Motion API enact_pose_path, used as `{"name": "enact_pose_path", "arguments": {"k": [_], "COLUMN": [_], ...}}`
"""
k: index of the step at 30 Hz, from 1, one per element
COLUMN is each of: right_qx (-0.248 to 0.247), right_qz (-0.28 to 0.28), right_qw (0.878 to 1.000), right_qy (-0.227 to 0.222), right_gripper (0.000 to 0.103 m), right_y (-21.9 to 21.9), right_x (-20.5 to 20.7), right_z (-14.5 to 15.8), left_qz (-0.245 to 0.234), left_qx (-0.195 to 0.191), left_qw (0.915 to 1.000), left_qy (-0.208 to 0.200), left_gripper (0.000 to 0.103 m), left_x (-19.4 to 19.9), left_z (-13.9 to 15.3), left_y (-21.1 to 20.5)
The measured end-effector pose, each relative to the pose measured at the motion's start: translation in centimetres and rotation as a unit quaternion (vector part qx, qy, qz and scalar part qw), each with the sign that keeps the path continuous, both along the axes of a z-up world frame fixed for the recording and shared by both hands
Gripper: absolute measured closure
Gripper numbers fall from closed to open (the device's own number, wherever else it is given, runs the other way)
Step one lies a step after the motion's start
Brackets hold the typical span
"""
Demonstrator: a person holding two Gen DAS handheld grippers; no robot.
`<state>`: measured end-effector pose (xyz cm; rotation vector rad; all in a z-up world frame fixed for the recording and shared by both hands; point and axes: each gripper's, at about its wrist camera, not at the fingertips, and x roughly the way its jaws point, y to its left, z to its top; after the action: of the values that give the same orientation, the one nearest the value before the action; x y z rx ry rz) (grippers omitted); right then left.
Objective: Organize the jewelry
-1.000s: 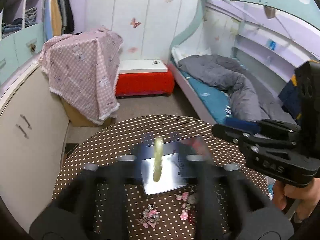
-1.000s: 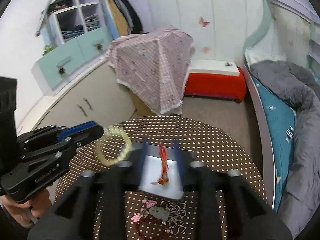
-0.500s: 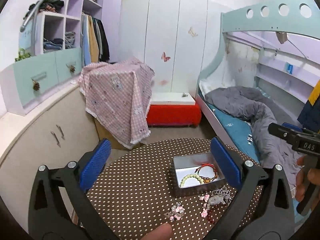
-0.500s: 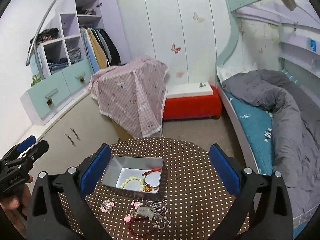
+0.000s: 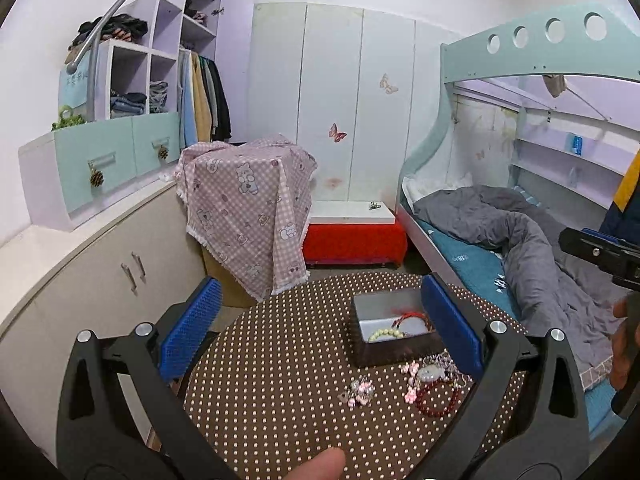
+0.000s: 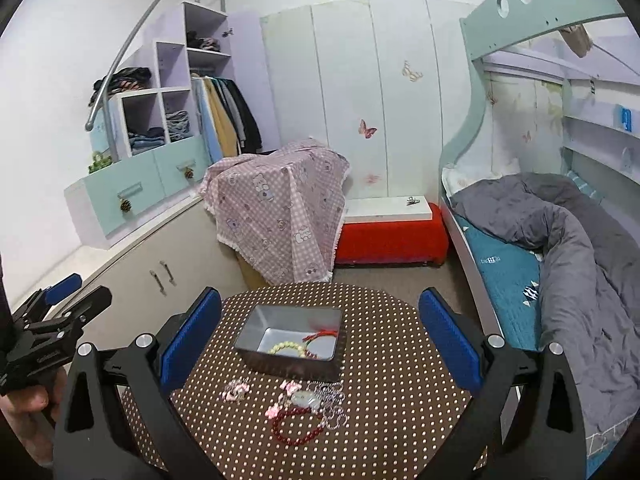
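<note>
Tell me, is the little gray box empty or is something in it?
Not empty. The gray box holds a pale green bead bracelet and a red string bracelet.

Both claws point(image 5: 320, 328) point(image 6: 320, 332) wide apart, empty

A second ago both tools were shut low over the open grey metal tin point(image 6: 288, 336), the left tool point(image 5: 320, 332) holding the pale green bead bracelet point(image 6: 286, 347) and the right tool point(image 6: 320, 332) the red cord bracelet point(image 6: 324, 334). Now both bracelets lie inside the tin, and both tools are spread wide, empty, raised back above the brown polka-dot worktop point(image 6: 384, 364).
</note>
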<state>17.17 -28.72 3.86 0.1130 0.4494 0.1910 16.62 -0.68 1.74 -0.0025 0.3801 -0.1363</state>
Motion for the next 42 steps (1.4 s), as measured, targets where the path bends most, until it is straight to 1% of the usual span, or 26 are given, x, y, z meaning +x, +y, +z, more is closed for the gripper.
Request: {"name": "enact_pose_path", "arguments": {"k": [6, 13, 17, 21, 24, 27, 29, 30, 31, 32, 34, 39, 41, 42], "right_qx": [-0.012, -0.020, -0.021, -0.024, -0.031, -0.034, -0.038, -0.041, -0.045, -0.049, -0.054, -0.062, -0.066, -0.069], "right_qz": [0.010, 0.030, 0.041, 0.053, 0.062, 0.074, 0.093, 0.102, 0.117, 0.126, 0.146, 0.175, 0.177, 0.175], "right_qw": [1.000, 0.999, 0.997, 0.995, 0.993, 0.991, 0.988, 0.986, 0.982, 0.980, 0.974, 0.964, 0.962, 0.961], "right_qy": [0.007, 0.038, 0.058, 0.079, 0.094, 0.107, 0.121, 0.128, 0.140, 0.147, 0.163, 0.192, 0.198, 0.202], "right_gripper": [0.008, 0.008, 0.008, 0.008, 0.008, 0.009, 0.021, 0.025, 0.034, 0.038, 0.052, 0.060, 0.065, 0.070], "right_y": [0.9, 1.8, 2.4, 3.2, 3.8, 4.5, 5.4, 5.9, 6.9, 7.6, 9.3, 12.8, 13.5, 13.8], "right_x": [-1.3, -1.7, -1.7, -1.3, -0.9, -0.3, 0.5, 1.0, 1.8, 2.4, 3.8, 6.4, 7.0, 7.3], "right_z": [-1.8, -5.2, -7.0, -8.6, -9.8, -10.8, -11.7, -12.0, -12.7, -13.1, -14.1, -16.1, -16.5, -16.8], "left_qz": [0.010, 0.020, 0.022, 0.015, 0.004, 0.004, 0.011, 0.014, 0.017, 0.019, 0.024, 0.038, 0.044, 0.045], "left_qx": [-0.009, -0.020, -0.006, 0.017, 0.032, 0.049, 0.053, 0.051, 0.045, 0.040, 0.036, 0.031, 0.024, 0.021], "left_qw": [0.9997, 0.9983, 0.9973, 0.9959, 0.9933, 0.9909, 0.9895, 0.9894, 0.9891, 0.9889, 0.9885, 0.9872, 0.9865, 0.9862], "left_qy": [0.020, 0.052, 0.070, 0.087, 0.111, 0.125, 0.134, 0.135, 0.139, 0.142, 0.145, 0.152, 0.156, 0.158], "left_gripper": [0.006, 0.006, 0.006, 0.006, 0.006, 0.006, 0.006, 0.006, 0.006, 0.006, 0.006, 0.006, 0.006, 0.006], "left_x": [-0.7, -1.1, -0.8, 0.1, 1.4, 2.1, 2.5, 2.5, 2.5, 2.5, 2.5, 2.8, 3.0, 3.0], "left_z": [-2.4, -5.6, -7.5, -9.4, -11.2, -12.5, -13.3, -13.5, -13.8, -14.0, -14.3, -15.0, -15.4, -15.5], "left_y": [1.1, 2.1, 1.8, 1.2, 0.6, 0.4, 0.7, 0.9, 1.4, 1.7, 2.2, 3.3, 3.8, 3.9]}}
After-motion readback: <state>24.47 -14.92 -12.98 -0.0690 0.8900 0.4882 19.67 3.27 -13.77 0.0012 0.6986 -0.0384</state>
